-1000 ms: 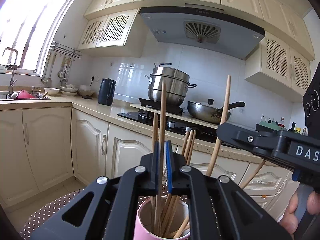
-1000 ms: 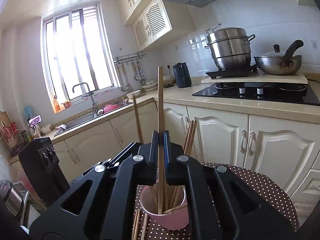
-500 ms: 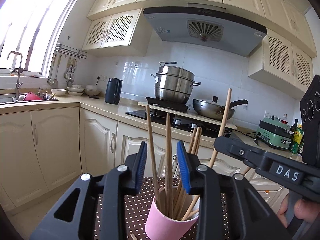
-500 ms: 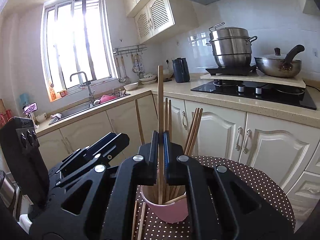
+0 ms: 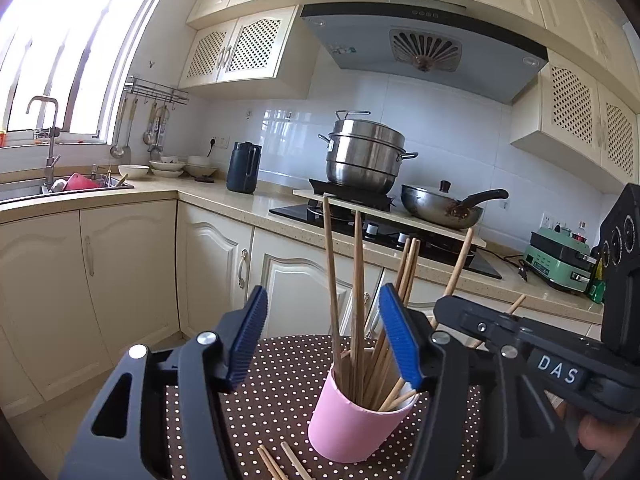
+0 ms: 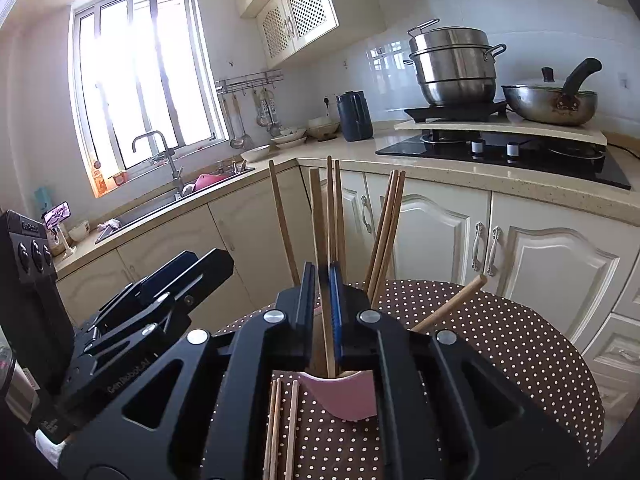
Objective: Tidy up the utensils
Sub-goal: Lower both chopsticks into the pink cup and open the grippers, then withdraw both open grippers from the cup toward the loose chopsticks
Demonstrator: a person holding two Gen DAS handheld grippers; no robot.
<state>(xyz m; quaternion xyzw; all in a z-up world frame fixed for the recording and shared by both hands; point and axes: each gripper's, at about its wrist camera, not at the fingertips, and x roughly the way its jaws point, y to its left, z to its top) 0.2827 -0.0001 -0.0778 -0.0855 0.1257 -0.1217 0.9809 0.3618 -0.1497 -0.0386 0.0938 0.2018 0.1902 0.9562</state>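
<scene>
On the round brown worktop with white polka dots point(image 5: 288, 392), a pink cylindrical cup point(image 5: 352, 424) is seen standing upright, filled with a bunch of long wooden chopsticks point(image 5: 357, 308) that lean out in several directions. The cup stands toward the near edge of the worktop in the left wrist view, and a few loose wooden chopsticks point(image 6: 280, 428) lie flat on the dotted cloth just beside its base, closer to the near edge.

The left claw point(image 5: 332, 340) is held with its blue-padded jaws well apart; they have just been opening. Several upright chopsticks in the cup are framed between the pads, but none is touched by them. In the right wrist view the same claw appears at the left as a black body with its jaws spread.

The right claw point(image 6: 324, 308) is shown closed down, clamped on a single wooden chopstick point(image 6: 319, 216) that stands nearly upright, its lower end reaching into the pink cup. In the left wrist view this claw is seen side-on at the right, above the cup, with part of a hand point(image 5: 600, 436) visible on its handle.

Behind the worktop, cream cabinet doors, a stone counter with a steel steamer pot point(image 5: 362, 156) and a wok point(image 5: 440, 206) are visible.
</scene>
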